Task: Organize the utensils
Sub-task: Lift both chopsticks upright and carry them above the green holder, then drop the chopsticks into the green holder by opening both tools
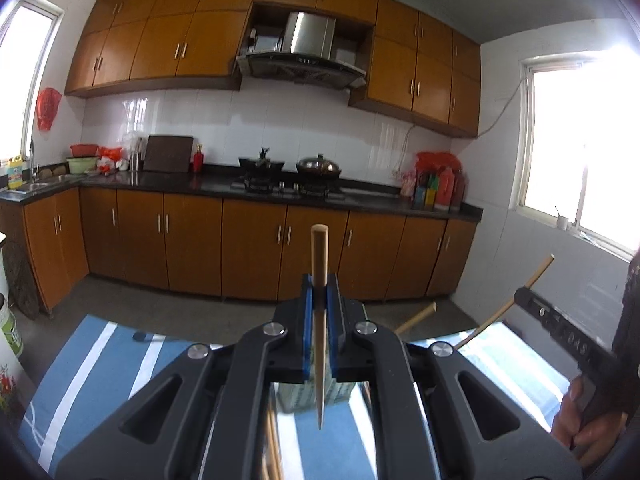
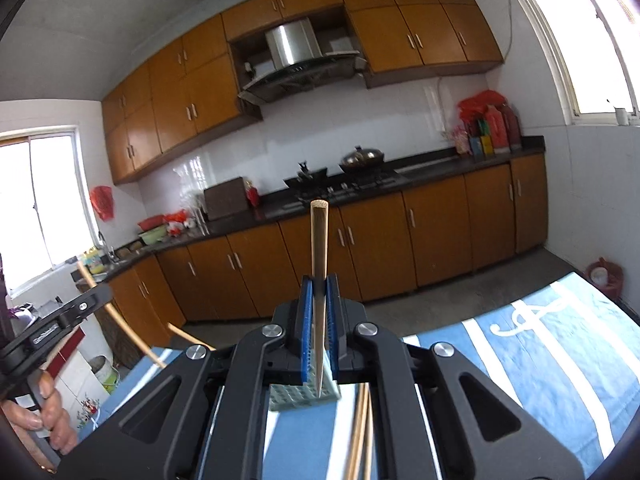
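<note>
left claw [image 1: 319, 292]: clamped on one wooden chopstick [image 1: 319, 264], blunt end up, pointed tip hanging down over the blue-and-white striped cloth [image 1: 92, 364] on the worktop.

right claw [image 2: 319, 292]: same deal, pads squeezed onto a second chopstick [image 2: 319, 248], held upright with the thin tip down.

step in hand: looks to me like the carry bit of sorting the chopsticks. Both sticks are lifted off the cloth, neither is set down anywhere yet.

container: a small grey perforated holder [image 2: 304, 396] sits on the cloth right under the right claw's tip; the left view shows a similar pale box [image 1: 316, 394] below its stick. Can't tell if anything is already in it, the claws block most of it.

loose stuff: a couple more chopsticks [image 2: 360, 432] lie on the cloth beside the holder, and other wooden sticks [image 1: 416, 318] poke out past the far edge of the worktop.

next move: I'd guess lower each tip straight into the holder and let go. Needs the stick kept vertical and lined up with the opening, since the thin tip could catch a rim or tip that light box.

background: kitchen counter [image 1: 360, 196] with wok and stove, not involved.
</note>
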Demonstrator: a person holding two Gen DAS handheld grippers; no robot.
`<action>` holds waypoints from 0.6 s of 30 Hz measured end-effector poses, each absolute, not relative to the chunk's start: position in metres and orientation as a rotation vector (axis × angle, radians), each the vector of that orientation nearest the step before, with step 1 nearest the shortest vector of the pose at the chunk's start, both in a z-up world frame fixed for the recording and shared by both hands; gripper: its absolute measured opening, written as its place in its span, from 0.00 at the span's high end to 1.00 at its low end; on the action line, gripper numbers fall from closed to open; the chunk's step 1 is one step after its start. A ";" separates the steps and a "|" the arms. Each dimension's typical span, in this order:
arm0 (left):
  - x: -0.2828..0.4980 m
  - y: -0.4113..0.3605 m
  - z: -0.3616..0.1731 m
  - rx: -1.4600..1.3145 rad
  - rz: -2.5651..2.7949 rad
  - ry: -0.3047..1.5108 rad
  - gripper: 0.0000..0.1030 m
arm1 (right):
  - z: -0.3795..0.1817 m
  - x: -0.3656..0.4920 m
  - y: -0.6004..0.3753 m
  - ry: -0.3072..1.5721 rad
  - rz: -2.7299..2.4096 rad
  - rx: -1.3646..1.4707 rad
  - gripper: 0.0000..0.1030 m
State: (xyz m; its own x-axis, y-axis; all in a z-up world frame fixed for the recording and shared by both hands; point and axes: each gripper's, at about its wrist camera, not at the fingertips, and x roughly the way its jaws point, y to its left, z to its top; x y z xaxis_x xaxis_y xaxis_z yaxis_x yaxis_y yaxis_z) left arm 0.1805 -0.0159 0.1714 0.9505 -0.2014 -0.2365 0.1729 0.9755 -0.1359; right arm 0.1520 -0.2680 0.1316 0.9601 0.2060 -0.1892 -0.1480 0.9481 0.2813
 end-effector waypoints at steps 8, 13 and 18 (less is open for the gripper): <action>0.215 -0.032 0.203 -0.151 -0.106 0.111 0.93 | 0.145 0.186 -0.249 0.150 0.193 0.246 0.93; 0.242 -0.025 0.183 -0.173 -0.069 0.111 0.93 | 0.131 0.203 -0.239 0.157 0.198 0.240 0.93; 0.263 -0.018 0.158 -0.206 -0.074 0.163 0.93 | 0.114 0.220 -0.231 0.215 0.193 0.237 0.93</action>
